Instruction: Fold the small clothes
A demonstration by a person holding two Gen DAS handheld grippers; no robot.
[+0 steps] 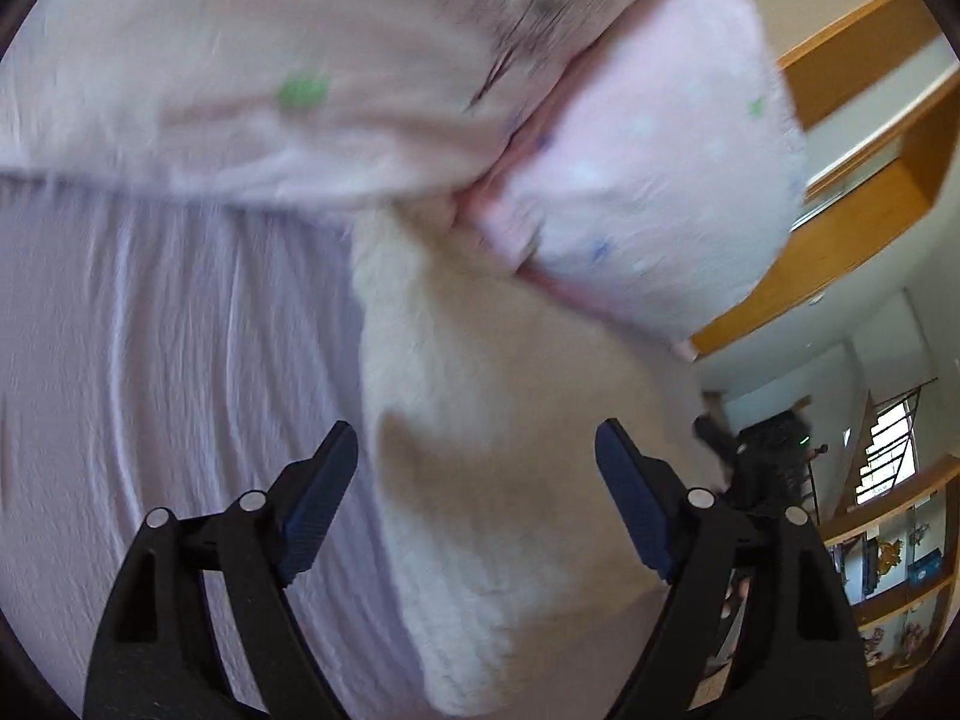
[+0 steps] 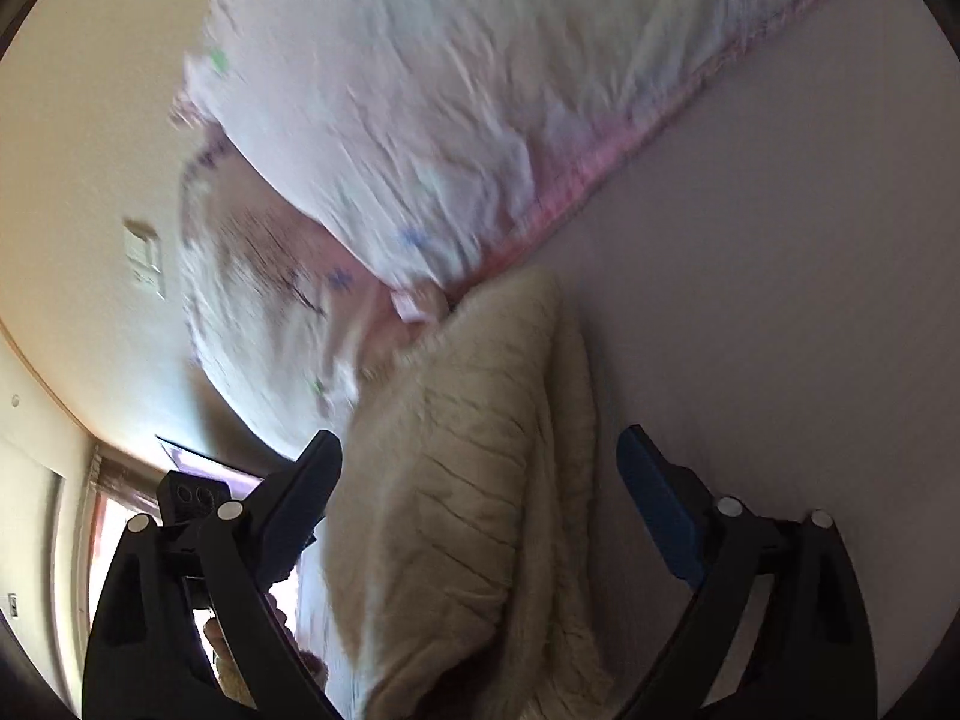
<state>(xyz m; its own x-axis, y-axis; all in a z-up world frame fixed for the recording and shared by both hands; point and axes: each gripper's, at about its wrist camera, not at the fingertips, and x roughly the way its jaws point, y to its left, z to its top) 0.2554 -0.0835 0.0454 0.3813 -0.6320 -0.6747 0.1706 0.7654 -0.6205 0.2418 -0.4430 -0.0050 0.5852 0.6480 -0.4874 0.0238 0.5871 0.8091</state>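
A cream knitted garment (image 1: 510, 468) lies on a lilac bed sheet (image 1: 168, 360). In the left wrist view my left gripper (image 1: 477, 450) is open, its jaws wide apart on either side of the cream garment's near end. In the right wrist view the same cream garment (image 2: 474, 468) lies between the open jaws of my right gripper (image 2: 480, 462). Neither gripper holds cloth. A pale pink cloth with small green and blue dots (image 1: 648, 168) bulges just beyond the cream garment; it also shows in the right wrist view (image 2: 420, 120). Both views are blurred.
The lilac sheet (image 2: 780, 240) covers the surface on the right of the right wrist view. Wooden beams (image 1: 864, 138), shelves with items (image 1: 900, 570) and a dark device (image 1: 774, 450) stand behind. A wall switch (image 2: 144, 258) and a window (image 2: 108, 540) are at left.
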